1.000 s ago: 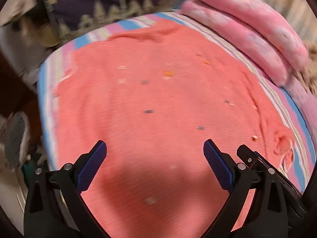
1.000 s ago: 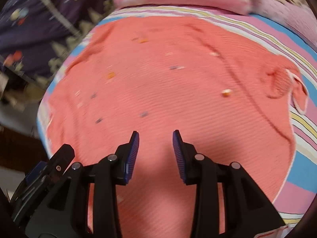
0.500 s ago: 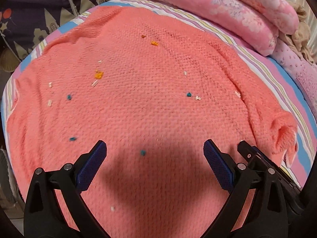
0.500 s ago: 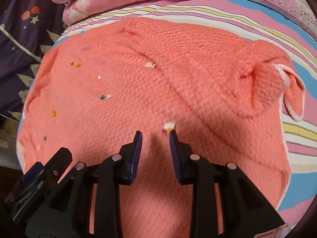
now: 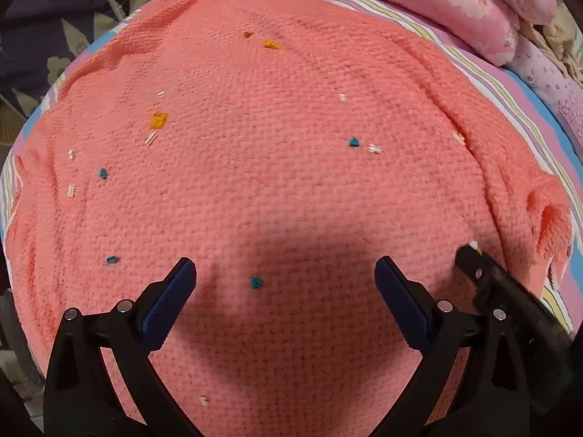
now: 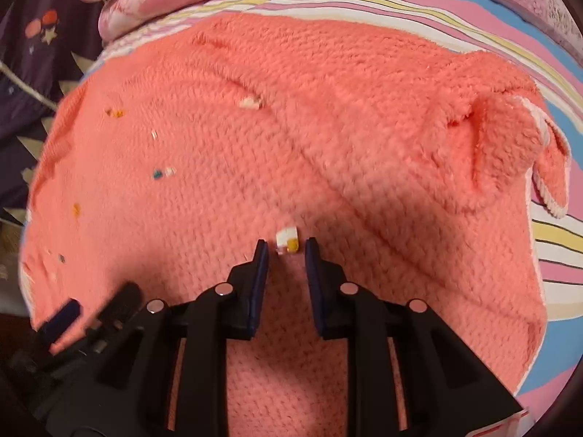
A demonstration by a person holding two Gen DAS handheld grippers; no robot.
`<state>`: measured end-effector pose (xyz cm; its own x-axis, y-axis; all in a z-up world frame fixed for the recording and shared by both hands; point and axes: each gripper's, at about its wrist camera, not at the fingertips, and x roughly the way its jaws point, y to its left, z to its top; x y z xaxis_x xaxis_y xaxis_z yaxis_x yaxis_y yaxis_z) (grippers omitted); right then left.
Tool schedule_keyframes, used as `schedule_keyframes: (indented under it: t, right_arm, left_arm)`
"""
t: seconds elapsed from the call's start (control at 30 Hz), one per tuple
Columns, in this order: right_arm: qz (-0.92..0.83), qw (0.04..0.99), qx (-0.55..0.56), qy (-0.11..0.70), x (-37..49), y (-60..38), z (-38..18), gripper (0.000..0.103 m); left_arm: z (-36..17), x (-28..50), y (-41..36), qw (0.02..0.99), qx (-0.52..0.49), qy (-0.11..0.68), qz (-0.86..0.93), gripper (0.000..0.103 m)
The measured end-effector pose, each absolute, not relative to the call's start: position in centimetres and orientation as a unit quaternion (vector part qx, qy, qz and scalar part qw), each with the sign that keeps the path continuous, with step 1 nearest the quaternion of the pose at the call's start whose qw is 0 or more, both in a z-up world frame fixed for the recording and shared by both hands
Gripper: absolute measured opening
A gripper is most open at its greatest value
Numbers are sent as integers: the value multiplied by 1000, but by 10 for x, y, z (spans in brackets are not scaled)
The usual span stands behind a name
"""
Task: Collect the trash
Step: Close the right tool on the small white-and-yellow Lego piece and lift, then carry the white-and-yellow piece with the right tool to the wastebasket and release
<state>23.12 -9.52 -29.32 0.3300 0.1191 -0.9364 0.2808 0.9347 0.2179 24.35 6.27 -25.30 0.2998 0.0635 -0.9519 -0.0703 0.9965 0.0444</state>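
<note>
A small white scrap (image 6: 288,241) with a yellow spot lies on the coral knitted blanket (image 6: 364,153), just ahead of the right hand-held gripper (image 6: 286,251), whose jaws stand narrowly apart. The left hand-held gripper (image 5: 284,273) is spread wide around a teal bit (image 5: 256,282).

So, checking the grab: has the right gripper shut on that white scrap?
Not yet. The right gripper is open, the white scrap lying loose at its fingertips.
</note>
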Motion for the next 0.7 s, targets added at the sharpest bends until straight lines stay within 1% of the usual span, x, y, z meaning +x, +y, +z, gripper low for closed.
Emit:
schedule_keyframes:
  t: [0.1, 0.4, 0.57, 0.7]
  right_arm:
    - [-55, 795, 178, 577, 233, -97, -296, 14]
    - [-45, 801, 172, 571, 237, -95, -281, 14]
    - [-24, 816, 166, 553, 238, -84, -252, 14]
    - [9, 835, 152, 528, 238, -62, -213, 14]
  left_arm:
    - [-253, 243, 64, 805, 1, 592, 40, 96]
    - [-236, 240, 62, 815, 2, 578, 38, 96]
    - [-212, 238, 72, 826, -10, 561, 49, 96]
    - [-176, 228, 99, 841, -43, 532, 81, 96]
